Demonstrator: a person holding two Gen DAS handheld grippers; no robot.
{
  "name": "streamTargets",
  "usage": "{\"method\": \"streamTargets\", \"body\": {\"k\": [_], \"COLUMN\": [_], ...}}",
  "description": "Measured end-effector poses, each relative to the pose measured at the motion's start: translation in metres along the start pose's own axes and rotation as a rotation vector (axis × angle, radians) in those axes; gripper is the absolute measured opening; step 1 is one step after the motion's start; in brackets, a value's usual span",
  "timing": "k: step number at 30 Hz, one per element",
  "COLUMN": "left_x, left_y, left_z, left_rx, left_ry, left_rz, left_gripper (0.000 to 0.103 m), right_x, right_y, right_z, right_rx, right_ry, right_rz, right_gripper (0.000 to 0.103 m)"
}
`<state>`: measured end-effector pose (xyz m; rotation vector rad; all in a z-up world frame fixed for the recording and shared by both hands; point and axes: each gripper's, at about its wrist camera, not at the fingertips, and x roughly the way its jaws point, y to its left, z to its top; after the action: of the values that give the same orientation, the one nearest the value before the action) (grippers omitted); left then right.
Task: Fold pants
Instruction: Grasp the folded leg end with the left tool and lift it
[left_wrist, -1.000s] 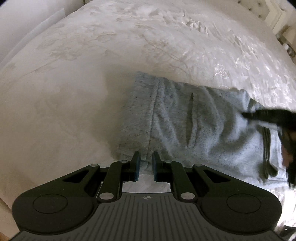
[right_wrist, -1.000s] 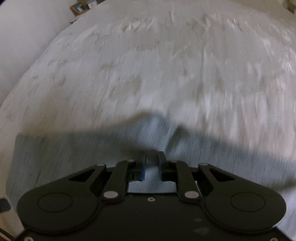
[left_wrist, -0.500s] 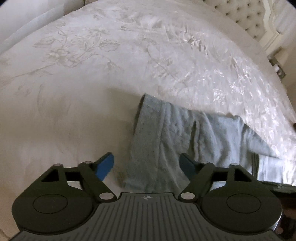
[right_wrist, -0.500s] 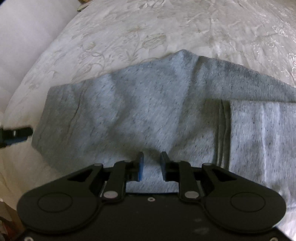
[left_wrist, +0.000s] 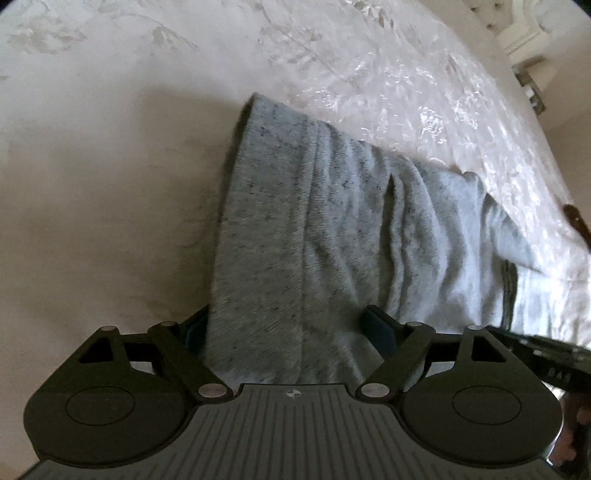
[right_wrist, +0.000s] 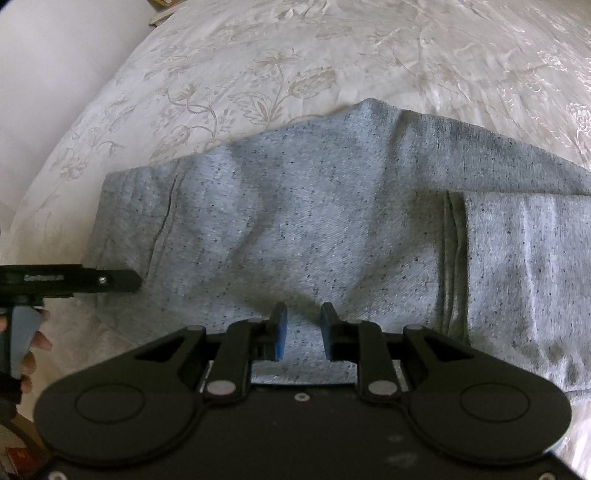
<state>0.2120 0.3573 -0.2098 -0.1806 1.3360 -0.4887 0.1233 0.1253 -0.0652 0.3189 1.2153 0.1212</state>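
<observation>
Grey pants lie flat on the flowered bedspread, both grippers low over their near edge.

Left wrist view: the left gripper (left_wrist: 291, 334) is opening, jaws wide astride the waistband end of the pants (left_wrist: 332, 236), not pinching. Right wrist view: the right gripper (right_wrist: 303, 330) hovers narrow over the cloth, holding nothing. A shallow bite risks catching one layer or snagging the bedspread (right_wrist: 295, 55).

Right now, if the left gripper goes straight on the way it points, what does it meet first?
Most likely the grey pants: the left gripper, still opening, already has their near edge between its fingers. The white bedspread lies underneath; depth is hard to judge.
</observation>
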Motion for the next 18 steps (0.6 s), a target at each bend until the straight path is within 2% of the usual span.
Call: {"method": "streamTargets", "body": {"k": [6,10,15,18], "left_x": [0.011,0.011,0.013,0.015], "left_y": [-0.004,-0.001,-0.006,-0.012], "left_z": [0.005,0.005,0.005,0.010], "left_rx": [-0.025,-0.065,-0.037,-0.033], "left_ry": [0.008,-0.006,0.011,0.026], "left_rz": [-0.004,-0.010,0.017,0.040], "left_gripper": [0.091,0.091,0.091,0.090], "right_x": [-0.001,-0.003,0.002,0.009], "right_y": [0.000,-0.002,-0.005,-0.006], "right_z": [-0.005,-0.019,-0.043,-0.045], "right_rx": [-0.027,-0.030,-0.017,-0.012], "right_ry": [0.010,0.037,0.072,0.082], "right_rz": [-0.006,-0.016,-0.041,-0.051], "right_gripper": [0.024,0.025,0.024,0.024]}}
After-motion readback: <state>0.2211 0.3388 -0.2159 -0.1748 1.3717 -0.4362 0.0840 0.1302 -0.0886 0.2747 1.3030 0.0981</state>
